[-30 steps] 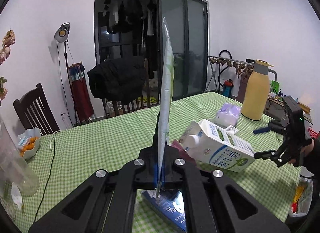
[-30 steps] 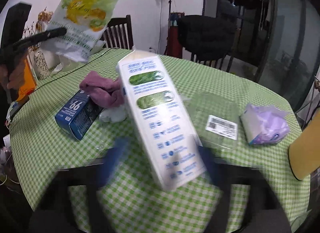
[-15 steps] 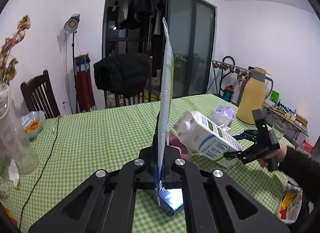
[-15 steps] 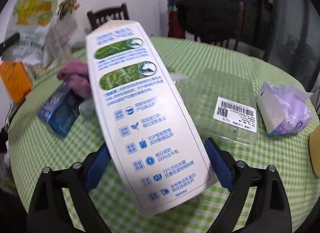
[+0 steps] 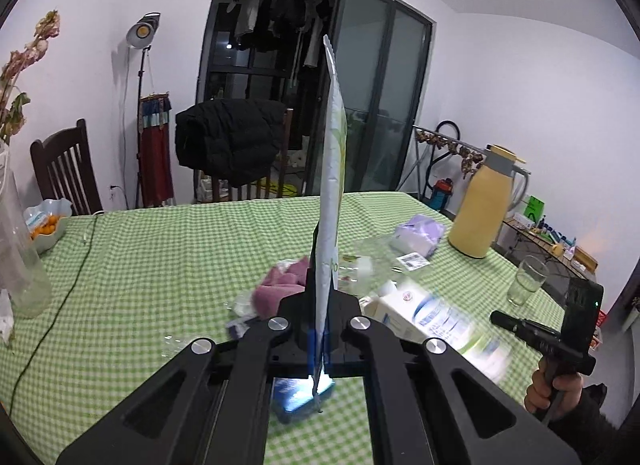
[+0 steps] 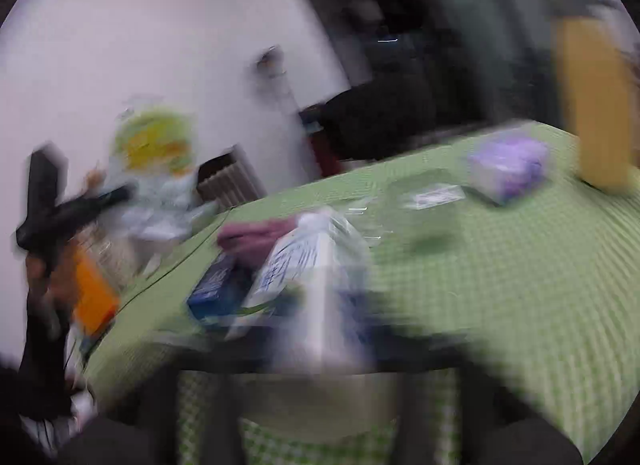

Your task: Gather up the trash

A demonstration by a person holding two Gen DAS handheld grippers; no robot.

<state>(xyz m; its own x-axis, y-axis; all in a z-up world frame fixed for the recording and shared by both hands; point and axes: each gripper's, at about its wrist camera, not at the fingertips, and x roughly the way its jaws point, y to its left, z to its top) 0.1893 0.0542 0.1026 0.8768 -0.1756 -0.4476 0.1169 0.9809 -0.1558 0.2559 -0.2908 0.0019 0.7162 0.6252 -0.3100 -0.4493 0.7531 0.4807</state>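
In the left wrist view, the left gripper (image 5: 323, 285) is clamped on a flat white and green plastic snack bag (image 5: 334, 169), which is held upright and edge-on, so the middle of the round table under a green checked cloth (image 5: 160, 265) is partly hidden.

At 3 o'clock from it, a white and blue milk carton (image 5: 424, 317) is seen on its side, blurred, low over the cloth. The right gripper (image 5: 498, 318), carried by a hand (image 5: 560, 389) at 4 o'clock, has just been closing; its fingers are seen together as 1 dark bar with nothing between them, the carton just beside the tip. The right wrist view is too smeared to confirm this.

A crumpled mauve cloth (image 5: 280, 289) lies at 9 o'clock of the left gripper, and a dark blue box (image 5: 300, 397) at 6 o'clock beneath it. At 1 o'clock are a clear plastic tray with a barcode label (image 5: 400, 257) and a purple tissue pack (image 5: 420, 231); at 2 o'clock, a yellow thermos jug (image 5: 484, 209) and a drinking glass (image 5: 528, 281).
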